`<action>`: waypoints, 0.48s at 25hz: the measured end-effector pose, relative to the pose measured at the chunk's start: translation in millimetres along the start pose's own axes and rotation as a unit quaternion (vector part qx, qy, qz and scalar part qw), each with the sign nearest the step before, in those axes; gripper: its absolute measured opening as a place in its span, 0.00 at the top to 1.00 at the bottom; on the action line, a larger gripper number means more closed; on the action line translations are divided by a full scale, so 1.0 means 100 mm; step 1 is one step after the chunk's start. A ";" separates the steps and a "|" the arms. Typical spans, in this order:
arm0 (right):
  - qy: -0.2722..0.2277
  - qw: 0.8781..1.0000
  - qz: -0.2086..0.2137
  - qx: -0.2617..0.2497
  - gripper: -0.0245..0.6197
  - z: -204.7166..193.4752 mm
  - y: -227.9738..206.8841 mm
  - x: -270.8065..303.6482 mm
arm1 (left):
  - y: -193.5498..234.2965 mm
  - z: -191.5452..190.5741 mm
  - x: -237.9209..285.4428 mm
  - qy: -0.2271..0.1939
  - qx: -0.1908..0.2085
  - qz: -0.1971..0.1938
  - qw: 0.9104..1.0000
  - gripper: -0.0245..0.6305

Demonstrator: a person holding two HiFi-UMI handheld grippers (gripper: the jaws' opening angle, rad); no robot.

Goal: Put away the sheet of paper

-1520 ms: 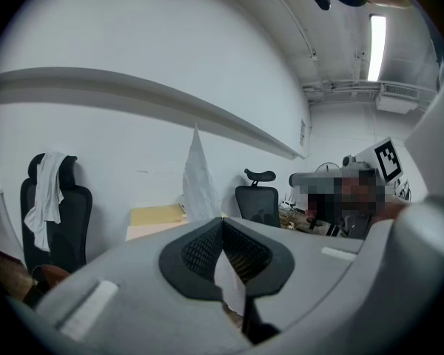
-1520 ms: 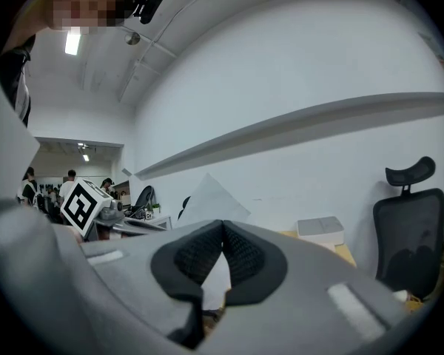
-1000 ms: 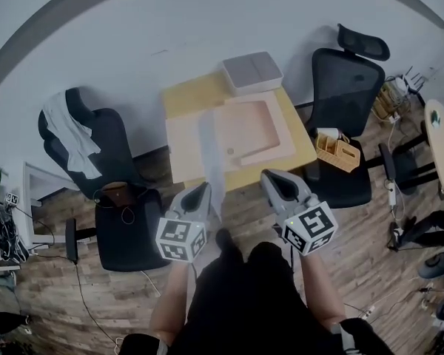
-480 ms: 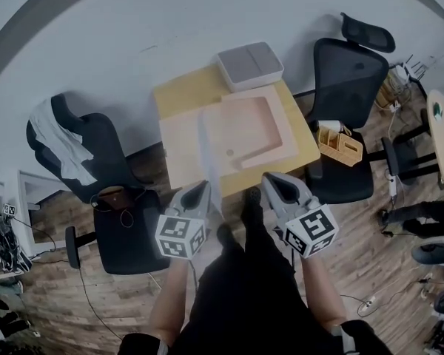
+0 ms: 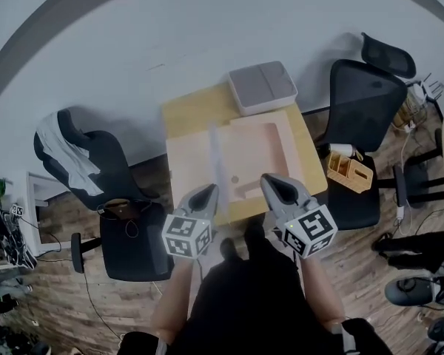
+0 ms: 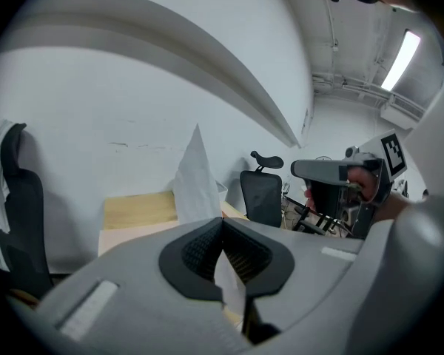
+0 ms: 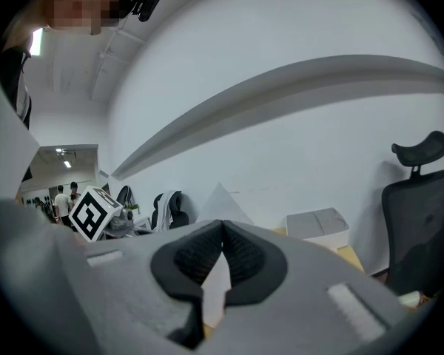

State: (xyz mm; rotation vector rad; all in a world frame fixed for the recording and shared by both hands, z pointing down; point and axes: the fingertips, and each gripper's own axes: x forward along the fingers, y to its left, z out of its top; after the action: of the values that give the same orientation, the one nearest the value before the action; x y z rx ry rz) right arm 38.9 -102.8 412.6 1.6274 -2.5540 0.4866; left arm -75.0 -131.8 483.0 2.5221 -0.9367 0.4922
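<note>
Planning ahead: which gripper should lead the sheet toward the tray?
Probably right: both grip the sheet, but the right gripper faces the hollow of the tray, the left gripper its flat side.

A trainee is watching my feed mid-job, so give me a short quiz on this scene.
1. True or false: the left gripper is shut on the sheet of paper.
2. What stands at the far end of the table? A) a grey box B) a laptop C) a mug
3. Fill in: a white cloth hangs over the black ____ at the left.
Key: 1 true; 2 A; 3 chair.
</note>
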 end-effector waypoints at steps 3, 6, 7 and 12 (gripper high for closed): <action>-0.002 1.000 0.009 0.003 0.96 0.08 -0.25 0.15 | 0.03 0.04 0.22 0.008 -0.025 0.002 1.000 0.95; -0.001 1.000 0.021 0.007 0.96 0.15 -0.47 0.31 | 0.09 0.05 0.41 0.022 -0.038 0.012 0.999 0.95; 0.000 1.000 0.026 0.007 0.96 0.17 -0.53 0.36 | 0.11 0.04 0.47 0.027 -0.043 0.016 0.999 0.95; 0.015 0.999 0.050 0.011 0.96 0.13 -0.76 0.55 | 0.30 -0.14 0.71 0.067 -0.064 0.036 0.995 0.95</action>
State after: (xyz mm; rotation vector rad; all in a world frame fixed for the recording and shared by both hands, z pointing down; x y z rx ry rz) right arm 84.0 -183.5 430.1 1.4927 -2.6276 0.5429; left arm -47.6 -184.0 535.1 2.3167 -0.9789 0.5956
